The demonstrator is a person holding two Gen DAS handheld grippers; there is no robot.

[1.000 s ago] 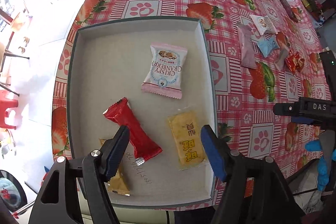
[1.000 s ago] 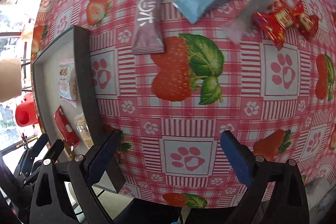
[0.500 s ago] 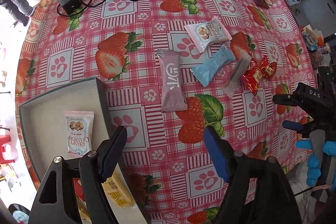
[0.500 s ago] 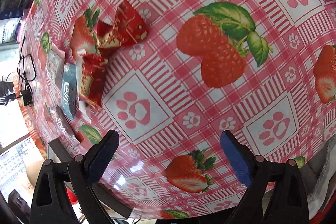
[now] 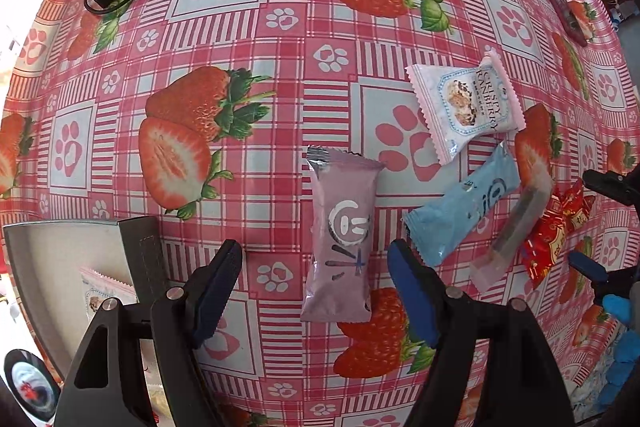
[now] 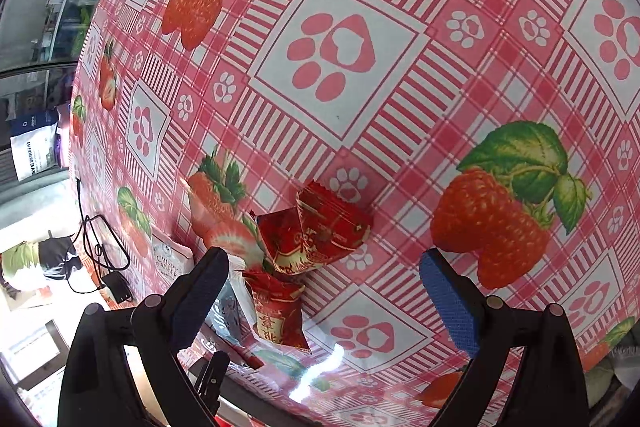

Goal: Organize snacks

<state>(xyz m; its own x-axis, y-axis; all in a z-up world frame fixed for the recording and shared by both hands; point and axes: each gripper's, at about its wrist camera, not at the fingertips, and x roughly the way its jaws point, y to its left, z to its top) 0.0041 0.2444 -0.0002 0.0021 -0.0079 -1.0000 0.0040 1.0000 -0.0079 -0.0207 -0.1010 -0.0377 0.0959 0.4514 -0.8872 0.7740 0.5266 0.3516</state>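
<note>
Left gripper [image 5: 314, 285] is hanging released over the pink bar [image 5: 342, 239], pads not touching it. Right gripper [image 6: 324, 291] is also gaping wide, empty, above the red candies [image 6: 320, 235]. Gray tray [image 5: 136, 247] is sitting just left of the bar.

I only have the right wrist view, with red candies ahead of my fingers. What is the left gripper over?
Observer: The left gripper is open over a mauve packet lying flat on the tablecloth; its fingers do not touch it.
Operator: Where is the tray from there?
Observer: The grey tray sits at the lower left of the left wrist view, with a pink-edged packet inside.
Operator: Anything between the mauve packet and my red candies?
Observer: Yes, a light blue packet and a clear-wrapped bar lie between them.
</note>
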